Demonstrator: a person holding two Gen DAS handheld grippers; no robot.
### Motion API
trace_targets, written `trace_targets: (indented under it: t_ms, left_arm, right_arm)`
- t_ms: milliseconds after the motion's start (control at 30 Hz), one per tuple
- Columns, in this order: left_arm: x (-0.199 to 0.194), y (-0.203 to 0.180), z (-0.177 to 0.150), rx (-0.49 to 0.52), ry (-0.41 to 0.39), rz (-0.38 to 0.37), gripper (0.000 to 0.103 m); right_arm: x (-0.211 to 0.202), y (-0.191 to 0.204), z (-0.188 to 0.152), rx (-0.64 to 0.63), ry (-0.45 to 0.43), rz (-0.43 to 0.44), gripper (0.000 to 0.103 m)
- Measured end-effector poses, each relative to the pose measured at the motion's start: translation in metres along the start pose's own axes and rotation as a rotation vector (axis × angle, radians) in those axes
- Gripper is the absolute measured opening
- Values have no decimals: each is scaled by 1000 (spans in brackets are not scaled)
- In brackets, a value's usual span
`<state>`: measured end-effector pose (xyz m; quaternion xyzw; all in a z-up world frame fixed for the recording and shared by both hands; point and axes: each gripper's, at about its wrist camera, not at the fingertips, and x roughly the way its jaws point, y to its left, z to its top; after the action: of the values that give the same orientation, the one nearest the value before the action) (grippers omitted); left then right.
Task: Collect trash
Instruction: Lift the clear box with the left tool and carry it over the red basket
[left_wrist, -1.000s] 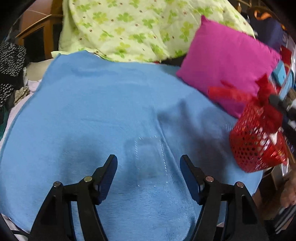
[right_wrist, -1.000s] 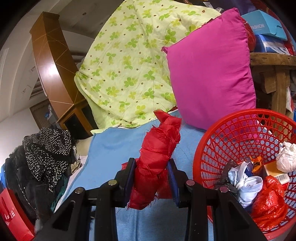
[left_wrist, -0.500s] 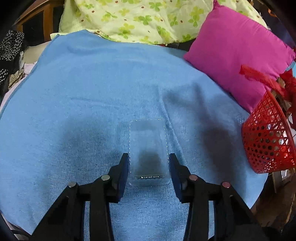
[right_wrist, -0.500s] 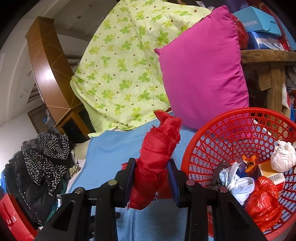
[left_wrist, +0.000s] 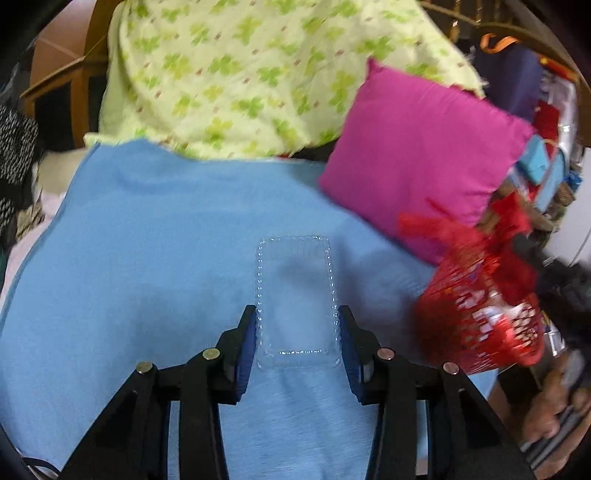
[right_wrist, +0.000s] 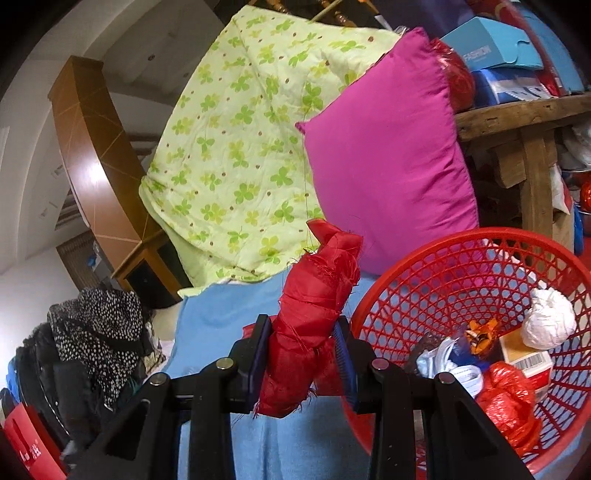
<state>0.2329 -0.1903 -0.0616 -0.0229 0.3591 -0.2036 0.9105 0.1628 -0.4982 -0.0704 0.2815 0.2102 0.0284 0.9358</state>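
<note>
My left gripper (left_wrist: 297, 325) is shut on a clear plastic blister tray (left_wrist: 295, 295), which it holds above the blue blanket (left_wrist: 147, 258). My right gripper (right_wrist: 303, 343) is shut on the red cloth-wrapped handle (right_wrist: 317, 295) of a red mesh basket (right_wrist: 424, 295). The basket holds several pieces of trash: a white crumpled wad (right_wrist: 550, 321), a red bag (right_wrist: 509, 398), a face mask (right_wrist: 450, 365). The basket also shows in the left wrist view (left_wrist: 480, 306), blurred, at the right.
A magenta pillow (left_wrist: 424, 158) and a green clover-print quilt (left_wrist: 258, 74) lie at the back of the bed. A wooden bench (right_wrist: 524, 122) with boxes stands at the right. Dark clothes (right_wrist: 92, 332) are piled at the left.
My left gripper closed on the clear tray and lifted it off the blanket. The basket in my right gripper shifted a little.
</note>
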Motion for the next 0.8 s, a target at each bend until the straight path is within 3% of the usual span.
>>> trace_targets:
  t_ms: [433,800]
  left_arm:
    - [-40,-79,37,109,-140,-147,44]
    - [-41,-127,48,168,-153,-210,44]
  right_arm:
    - [-53,-22,12,17,-202,-37,37]
    - [-79,-53,21,111,-282,-82,38]
